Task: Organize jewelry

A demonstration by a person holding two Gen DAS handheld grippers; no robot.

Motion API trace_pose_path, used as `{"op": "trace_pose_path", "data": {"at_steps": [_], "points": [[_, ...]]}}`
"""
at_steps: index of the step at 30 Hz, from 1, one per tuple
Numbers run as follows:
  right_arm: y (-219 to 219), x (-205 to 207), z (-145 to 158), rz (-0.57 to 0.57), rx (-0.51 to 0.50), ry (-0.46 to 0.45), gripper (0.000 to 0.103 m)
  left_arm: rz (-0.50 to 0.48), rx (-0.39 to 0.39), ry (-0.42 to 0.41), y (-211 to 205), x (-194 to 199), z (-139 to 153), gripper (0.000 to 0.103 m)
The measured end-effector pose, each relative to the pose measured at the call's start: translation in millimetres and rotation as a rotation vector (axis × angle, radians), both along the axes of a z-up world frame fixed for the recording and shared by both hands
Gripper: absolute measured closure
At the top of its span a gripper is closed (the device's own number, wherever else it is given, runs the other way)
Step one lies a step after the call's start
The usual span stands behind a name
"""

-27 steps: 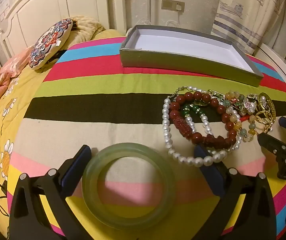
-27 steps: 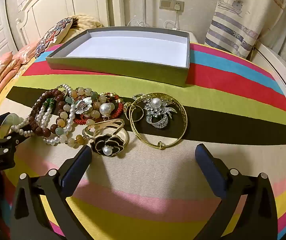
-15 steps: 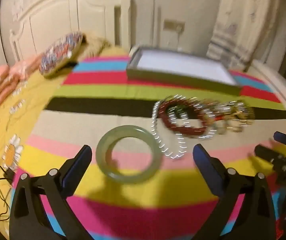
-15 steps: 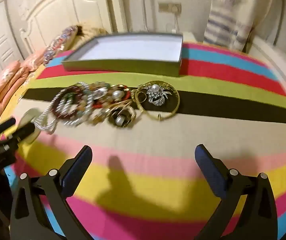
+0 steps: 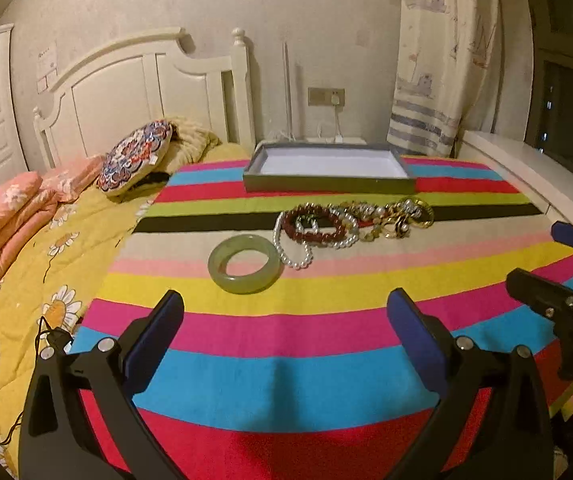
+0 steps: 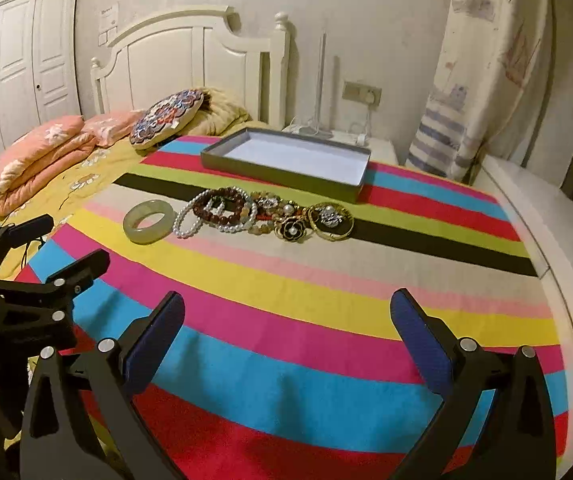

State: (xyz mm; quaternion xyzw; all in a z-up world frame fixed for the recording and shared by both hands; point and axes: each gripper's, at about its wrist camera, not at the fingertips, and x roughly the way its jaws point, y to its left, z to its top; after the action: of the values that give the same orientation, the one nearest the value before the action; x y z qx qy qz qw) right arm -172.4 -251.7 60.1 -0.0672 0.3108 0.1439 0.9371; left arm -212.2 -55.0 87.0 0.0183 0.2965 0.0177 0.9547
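Both hand-held grippers point(image 5: 284, 320) point(image 6: 286, 320) wide apart, w/ nothing held; jade bangle point(image 5: 244, 265) on blanket.

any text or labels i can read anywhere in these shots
"D": a white mark, cut off by the picture's edge, on the right claw body, seen from the left wrist.
Paper notice on the wall beside the headboard: printed lines, too small and blurred to read.
Tag on the round cushion: too small to read.
Grey tray, curtain: no text visible.

Left gripper point(image 5: 285, 312) and right gripper point(image 6: 287, 314): black angular frames, silver screws, blue pads point(image 6: 154, 342) lining fingers; white lettering at 3 o'clock.
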Motion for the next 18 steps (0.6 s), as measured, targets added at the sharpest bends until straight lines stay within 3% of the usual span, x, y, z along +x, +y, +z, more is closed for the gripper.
{"op": "trace_pose_path", "data": {"at_steps": [18], "points": [[3.3,-1.4,2.3,-0.005,0.008,-0.004,0.004,0.004,0.014,-0.028,-6.4,-6.0,15.6,0.002]]}}
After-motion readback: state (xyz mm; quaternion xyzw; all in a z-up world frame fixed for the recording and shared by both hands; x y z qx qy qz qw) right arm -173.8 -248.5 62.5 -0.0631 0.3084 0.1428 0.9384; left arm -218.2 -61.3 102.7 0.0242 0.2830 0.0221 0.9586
